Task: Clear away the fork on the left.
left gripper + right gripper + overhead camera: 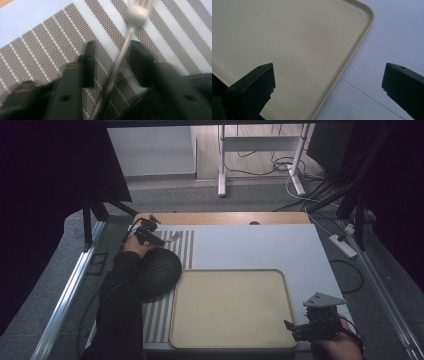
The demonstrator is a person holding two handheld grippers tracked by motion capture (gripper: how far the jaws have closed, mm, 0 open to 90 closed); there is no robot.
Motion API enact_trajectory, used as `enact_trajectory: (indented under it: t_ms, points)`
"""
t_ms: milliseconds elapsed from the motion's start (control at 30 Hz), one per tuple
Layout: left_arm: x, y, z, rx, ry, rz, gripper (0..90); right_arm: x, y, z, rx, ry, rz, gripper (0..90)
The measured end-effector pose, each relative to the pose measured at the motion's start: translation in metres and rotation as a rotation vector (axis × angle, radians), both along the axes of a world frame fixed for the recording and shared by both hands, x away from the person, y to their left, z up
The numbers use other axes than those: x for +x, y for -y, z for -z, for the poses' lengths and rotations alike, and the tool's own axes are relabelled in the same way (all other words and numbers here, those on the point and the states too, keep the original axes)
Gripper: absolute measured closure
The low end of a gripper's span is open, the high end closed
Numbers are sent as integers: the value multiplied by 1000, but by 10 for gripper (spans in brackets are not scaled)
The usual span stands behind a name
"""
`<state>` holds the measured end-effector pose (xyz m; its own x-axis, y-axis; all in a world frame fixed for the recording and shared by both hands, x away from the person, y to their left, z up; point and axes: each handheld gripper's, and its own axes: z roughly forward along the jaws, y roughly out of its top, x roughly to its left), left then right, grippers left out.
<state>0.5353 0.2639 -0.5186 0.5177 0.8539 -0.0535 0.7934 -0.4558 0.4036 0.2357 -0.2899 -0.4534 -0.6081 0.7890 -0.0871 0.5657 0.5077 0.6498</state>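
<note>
The left claw (112, 65) stands with its jaws apart on either side of a silver fork's (120, 62) handle, above a brown-and-white striped placemat (50, 50); pale bench (25, 17) shows beyond.

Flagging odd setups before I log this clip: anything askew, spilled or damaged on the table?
Nothing stands out. The beige plastic tray sits square and empty, the brown-and-white striped woven placemat lies flat, and the silver metal fork rests on it between the left gripper's open jaws. No spills or damage.
</note>
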Motion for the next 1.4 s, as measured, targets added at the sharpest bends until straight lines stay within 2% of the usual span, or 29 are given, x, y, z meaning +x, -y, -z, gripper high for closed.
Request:
enact_trajectory:
  t_ms: [33, 100, 167, 300, 367, 433, 467, 500, 567, 767, 933, 1100, 1300, 1400]
  points:
    - [-1, -1, 0, -4, 3, 5, 780, 0, 0, 0, 0, 0, 0, 0]
    - [-1, -3, 0, -9, 0, 16, 841, 0, 0, 0, 0, -1, -2, 0]
    - [-1, -4, 0, -10, -9, 27, 854, 0, 0, 0, 0, -1, -2, 0]
    - [-2, -6, 0, -9, -7, 42, 858, 0, 0, 0, 3, -1, -1, 0]
    - [-3, -7, -1, 24, 6, 42, 858, 0, 0, 0, 4, -2, 0, 0]
    - [-3, -10, -3, 39, 12, 41, 858, 0, 0, 0, 4, -3, -1, 0]
    - [-4, -12, -5, 55, 22, 34, 859, 0, 0, 0, 3, -2, -1, 0]
    - [-4, -14, -6, 49, 19, 29, 859, 0, 0, 0, 4, -2, -1, 0]
    - [-5, -19, -10, 75, 26, 16, 859, 0, 0, 0, 5, -3, 0, 0]
    - [-10, -38, -19, 103, 16, -14, 858, 0, 1, 0, 5, -2, 0, 0]
    - [-18, -52, -27, 97, -11, -24, 858, 0, 0, 0, 3, -1, -1, 0]
    - [-25, -57, -37, 85, -21, -15, 857, 0, 0, 0, -1, -1, 0, 0]
    - [-40, -52, -45, 14, -30, -13, 857, 0, 0, 0, -5, 1, 0, 0]
    - [-47, -48, -43, -1, -38, -7, 857, 0, 0, 0, -9, 2, -1, 0]
